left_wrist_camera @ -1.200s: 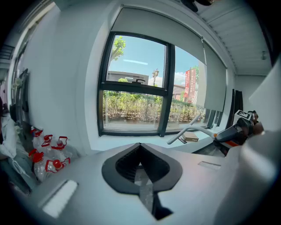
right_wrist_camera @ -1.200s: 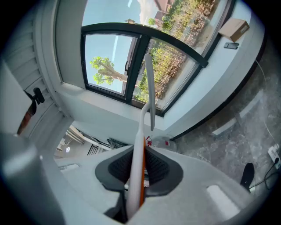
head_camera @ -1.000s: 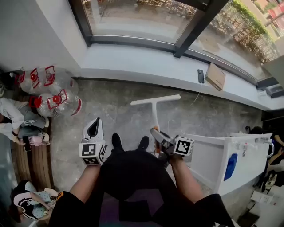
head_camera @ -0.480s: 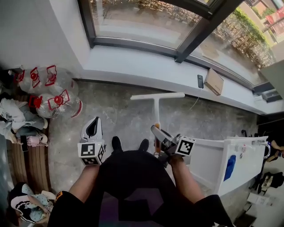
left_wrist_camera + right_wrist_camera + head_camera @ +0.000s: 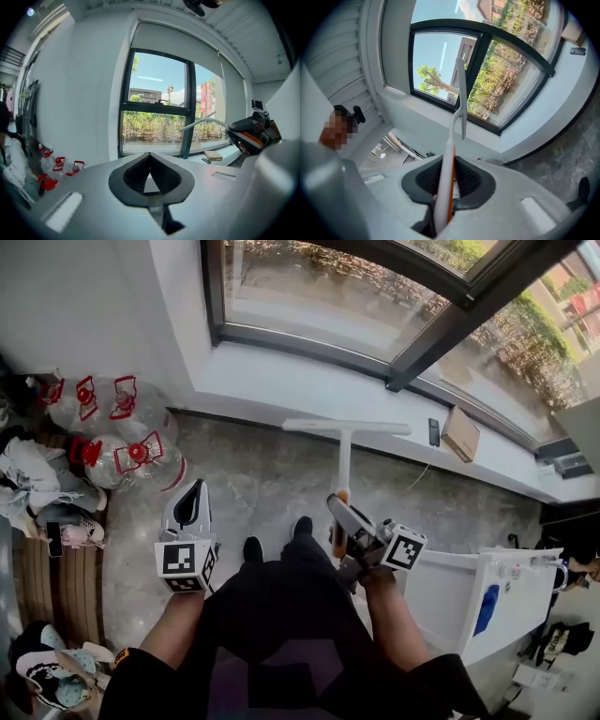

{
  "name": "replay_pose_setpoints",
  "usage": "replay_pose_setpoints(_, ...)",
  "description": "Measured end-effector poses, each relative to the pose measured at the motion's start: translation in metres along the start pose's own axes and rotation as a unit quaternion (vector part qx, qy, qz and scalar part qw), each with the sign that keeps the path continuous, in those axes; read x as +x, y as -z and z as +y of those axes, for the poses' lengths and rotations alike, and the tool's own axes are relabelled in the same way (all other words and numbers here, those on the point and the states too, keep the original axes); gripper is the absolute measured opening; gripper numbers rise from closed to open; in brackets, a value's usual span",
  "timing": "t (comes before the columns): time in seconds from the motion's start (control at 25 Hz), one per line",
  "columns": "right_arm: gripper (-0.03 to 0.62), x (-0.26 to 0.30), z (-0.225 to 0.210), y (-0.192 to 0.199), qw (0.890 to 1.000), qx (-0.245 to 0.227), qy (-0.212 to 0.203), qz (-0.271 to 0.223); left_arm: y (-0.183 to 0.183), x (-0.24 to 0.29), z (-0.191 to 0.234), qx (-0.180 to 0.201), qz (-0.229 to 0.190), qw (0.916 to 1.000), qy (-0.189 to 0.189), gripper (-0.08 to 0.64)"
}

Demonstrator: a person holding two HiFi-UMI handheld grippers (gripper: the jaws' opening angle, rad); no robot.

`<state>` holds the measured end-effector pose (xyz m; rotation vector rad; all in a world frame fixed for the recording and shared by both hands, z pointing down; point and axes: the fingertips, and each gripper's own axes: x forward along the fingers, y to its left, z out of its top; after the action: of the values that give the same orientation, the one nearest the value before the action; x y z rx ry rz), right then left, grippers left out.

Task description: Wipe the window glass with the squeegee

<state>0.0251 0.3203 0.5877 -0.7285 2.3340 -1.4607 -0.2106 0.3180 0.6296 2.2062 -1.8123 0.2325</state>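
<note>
We hold the squeegee [image 5: 345, 442] with our right gripper [image 5: 343, 521] clamped on its handle, the blade near the sill [image 5: 281, 381] and short of the glass [image 5: 309, 287]. Gripped so far back, it may twist or slip once pressed. Our left gripper [image 5: 191, 512] is pressed shut and empty, and we cannot make out the blade's rubber edge.

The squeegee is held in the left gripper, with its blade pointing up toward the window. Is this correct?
No. The squeegee is held in the right gripper, not the left one; the right gripper view shows its jaws shut on the handle. The blade does point up toward the window, as you say.
</note>
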Motion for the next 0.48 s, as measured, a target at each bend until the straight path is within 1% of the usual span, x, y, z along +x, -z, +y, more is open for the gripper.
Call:
replay_pose_setpoints(0.12,0.048,0.019,0.006,-0.011,1.0,-0.007,-0.013,0.006,-0.014,0.006,0.008,-0.005,-0.009,0.9999,-0.006,0.012)
replay_pose_setpoints(0.28,0.048,0.045,0.001,-0.031,0.999,-0.015,-0.025,0.02,-0.026,0.026,0.016,-0.01,-0.012,0.9997,-0.021,0.012)
replay_pose_setpoints(0.36,0.048,0.06,-0.006,-0.045,0.999,-0.014,-0.034,0.026,-0.031,0.041,0.022,-0.011,-0.015,0.9993,-0.031,0.012)
replay_pose_setpoints(0.48,0.048,0.08,-0.023,-0.074,0.998,-0.029,-0.035,0.034,-0.043,0.069,0.03,-0.013,-0.019,0.9987,-0.046,0.012)
